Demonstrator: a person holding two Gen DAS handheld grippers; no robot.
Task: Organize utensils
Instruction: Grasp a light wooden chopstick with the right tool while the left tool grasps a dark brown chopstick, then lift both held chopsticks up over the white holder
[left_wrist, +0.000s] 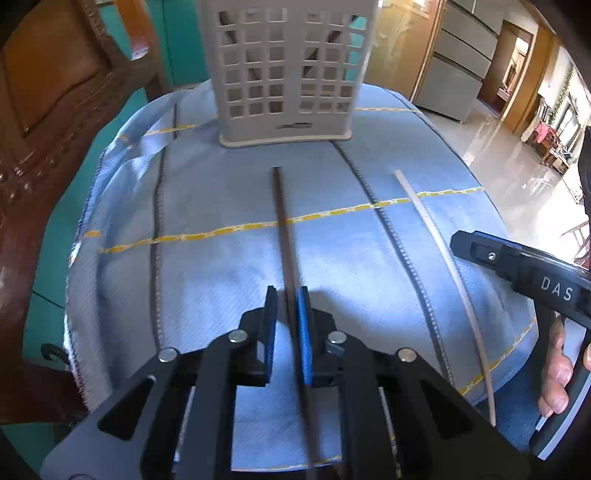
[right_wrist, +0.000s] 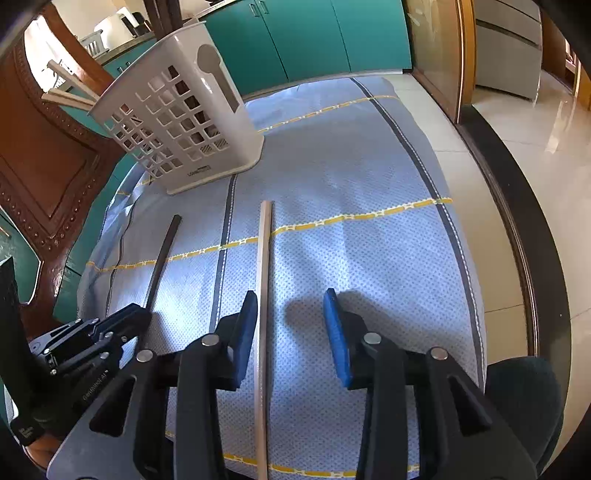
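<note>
A dark brown chopstick (left_wrist: 283, 225) lies on the blue cloth (left_wrist: 207, 266), pointing at the white slotted utensil holder (left_wrist: 288, 74). My left gripper (left_wrist: 289, 295) is nearly closed around its near part, the jaws close on both sides with a thin gap on the left. A pale wooden chopstick (right_wrist: 264, 266) lies between the wide-open jaws of my right gripper (right_wrist: 291, 299), close to the left finger. The pale chopstick (left_wrist: 439, 251) also shows in the left wrist view, and the dark one (right_wrist: 162, 254) in the right wrist view. The holder (right_wrist: 177, 122) holds several sticks.
A carved brown wooden chair (left_wrist: 48, 122) stands to the left of the table. Teal cabinets (right_wrist: 310, 37) are behind it. The cloth's right edge (right_wrist: 476, 295) drops to a tiled floor (right_wrist: 546, 155). A hand (left_wrist: 557, 373) holds the right gripper's handle.
</note>
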